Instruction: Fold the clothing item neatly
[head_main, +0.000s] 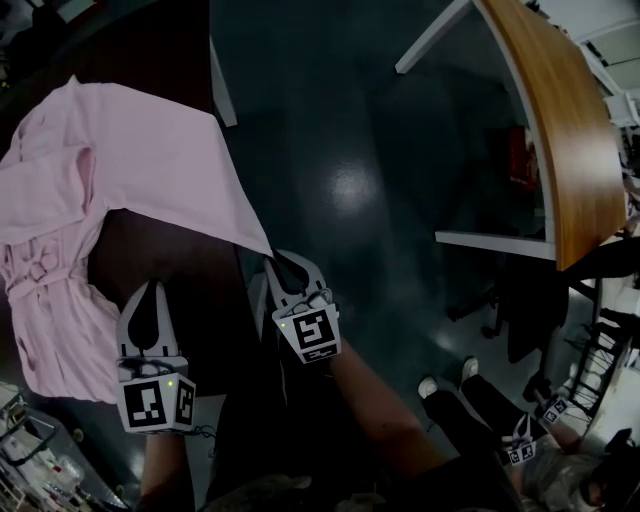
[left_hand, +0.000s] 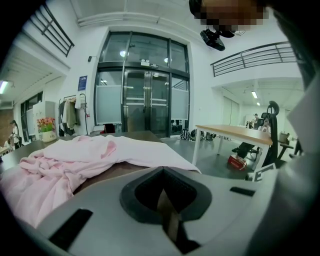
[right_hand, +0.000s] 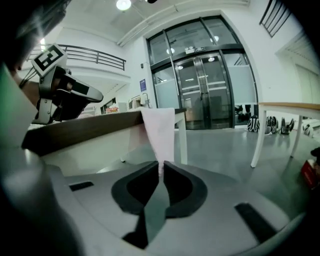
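Pink rumpled cloth shirt (head_main: 120, 160) lies on the left part of the dark brown tabletop (head_main: 170, 250). Its bunched sleeves and body sit toward the table's left edge, and one flat panel spreads toward the right edge. The pointed corner (head_main: 262, 245) of that panel hangs over the right edge.

The left gripper (head_main: 150, 288) is held over bare tabletop toward the near edge, just right of the shirt's lower bundle. Its jaws are pressed together with nothing between them.

The right gripper (head_main: 280, 262) sits just off the table's right edge, its jaws pinching the tip of the hanging corner.

To the right, the dark glossy floor (head_main: 360, 170) lies open as far as a wood-topped table with white legs (head_main: 570, 130).
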